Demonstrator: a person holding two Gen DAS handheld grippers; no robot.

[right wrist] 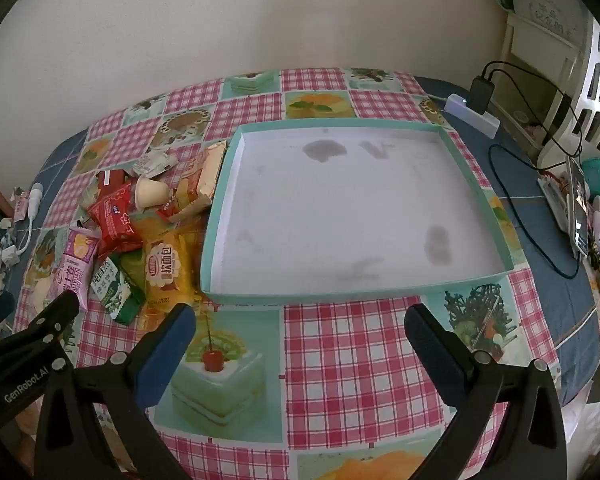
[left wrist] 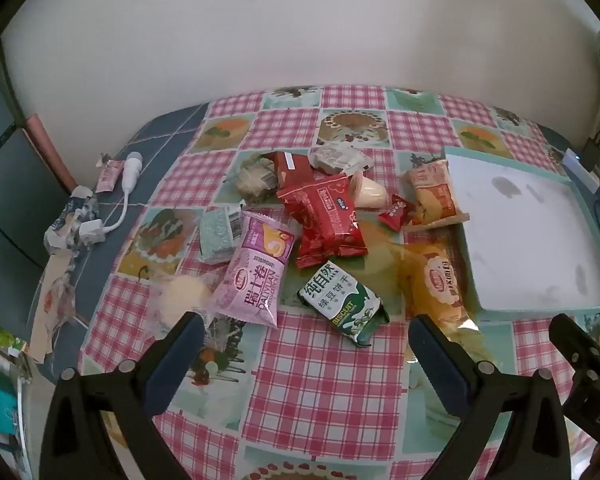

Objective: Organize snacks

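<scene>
A heap of snack packets lies on the checked tablecloth: a pink roll-cake bag (left wrist: pixel 256 272), a green biscuit pack (left wrist: pixel 342 304), red packets (left wrist: pixel 324 216), a yellow bread bag (left wrist: pixel 440 284) and a pudding cup (left wrist: pixel 366 194). In the right wrist view the heap sits left of a shallow teal tray (right wrist: pixel 476 184) with a white floor and nothing in it; the yellow bread bag (right wrist: pixel 164 272) lies against its left wall. My left gripper (left wrist: pixel 306 336) is open above the cloth, just short of the heap. My right gripper (right wrist: pixel 300 328) is open, in front of the tray's near wall.
A white plug and cable (left wrist: pixel 130 172) and crumpled wrappers (left wrist: pixel 70 222) lie at the table's left edge. A power strip with a charger (right wrist: pixel 474 110) and cables sit right of the tray. Phones and clutter (right wrist: pixel 588 216) stand at the far right. A wall runs behind the table.
</scene>
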